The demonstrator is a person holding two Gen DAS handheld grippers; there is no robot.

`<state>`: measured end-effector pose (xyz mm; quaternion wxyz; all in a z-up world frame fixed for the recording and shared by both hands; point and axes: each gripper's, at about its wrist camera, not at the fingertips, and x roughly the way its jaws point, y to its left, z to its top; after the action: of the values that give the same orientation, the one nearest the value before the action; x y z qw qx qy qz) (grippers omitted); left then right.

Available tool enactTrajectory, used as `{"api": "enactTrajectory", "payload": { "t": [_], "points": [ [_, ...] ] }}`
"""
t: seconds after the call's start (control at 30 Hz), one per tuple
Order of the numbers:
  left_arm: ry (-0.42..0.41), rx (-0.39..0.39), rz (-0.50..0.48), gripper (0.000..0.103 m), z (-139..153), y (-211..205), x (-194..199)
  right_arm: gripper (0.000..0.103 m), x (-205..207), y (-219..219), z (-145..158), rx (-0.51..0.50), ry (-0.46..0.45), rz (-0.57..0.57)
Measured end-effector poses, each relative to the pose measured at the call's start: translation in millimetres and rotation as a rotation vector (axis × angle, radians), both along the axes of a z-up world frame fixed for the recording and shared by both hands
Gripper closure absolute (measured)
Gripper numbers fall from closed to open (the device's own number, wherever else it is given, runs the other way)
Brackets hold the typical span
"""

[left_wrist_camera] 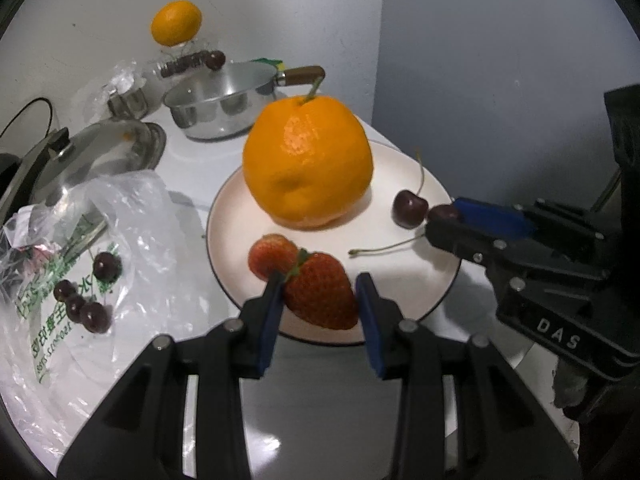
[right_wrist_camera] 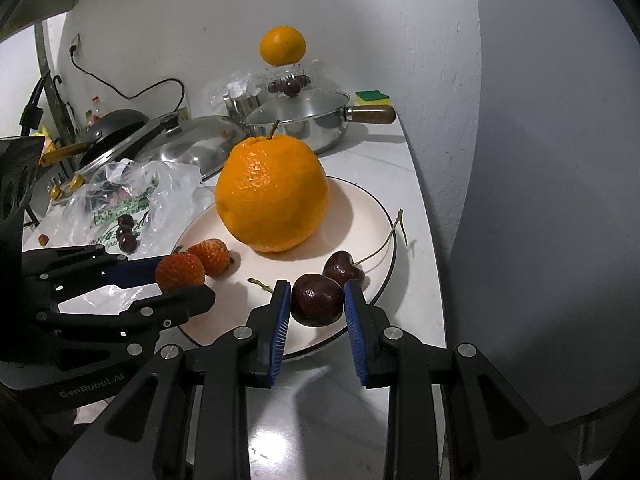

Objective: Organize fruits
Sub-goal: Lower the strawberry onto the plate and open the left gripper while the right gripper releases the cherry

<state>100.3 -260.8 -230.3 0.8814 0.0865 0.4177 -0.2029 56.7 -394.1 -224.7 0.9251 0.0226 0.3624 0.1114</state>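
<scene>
Left wrist view: nearest the lens, at the bottom centre, the left gripper (left_wrist_camera: 320, 300) has its black arms and blue pads closed on a glossy red strawberry (left_wrist_camera: 320, 292) over the near rim of a round white plate (left_wrist_camera: 400, 292). A second, paler strawberry (left_wrist_camera: 269, 255) lies just behind. A large, dimpled orange (left_wrist_camera: 308, 164) with a short green stem sits mid-plate. At right, the right gripper (left_wrist_camera: 446, 216) pinches a dark cherry (left_wrist_camera: 442, 212) beside another cherry (left_wrist_camera: 408, 208). At lower left, loose cherries (left_wrist_camera: 86, 304) lie on a crinkled clear plastic bag (left_wrist_camera: 152, 216) on the white table (left_wrist_camera: 192, 184).

Right wrist view: nearest, at the bottom centre, the right gripper (right_wrist_camera: 317, 300) is closed on a smooth, almost black cherry (right_wrist_camera: 316, 300), touching a stemmed one behind. The left gripper (right_wrist_camera: 176, 280) holds its strawberry at the left. A smaller orange (right_wrist_camera: 283, 46) sits on a glass jar at the top centre.

The job looks partly done: several fruits are plated, while the bagged cherries and far orange remain.
</scene>
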Motion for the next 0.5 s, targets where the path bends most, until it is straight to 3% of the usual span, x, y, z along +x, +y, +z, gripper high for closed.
{"api": "enactTrajectory", "payload": {
  "t": [0.5],
  "points": [
    [-0.005,-0.028,0.0,0.062,5.3,7.4,-2.2,0.074,3.9,5.4,-3.9,-0.018,0.018,-0.008]
  ]
}}
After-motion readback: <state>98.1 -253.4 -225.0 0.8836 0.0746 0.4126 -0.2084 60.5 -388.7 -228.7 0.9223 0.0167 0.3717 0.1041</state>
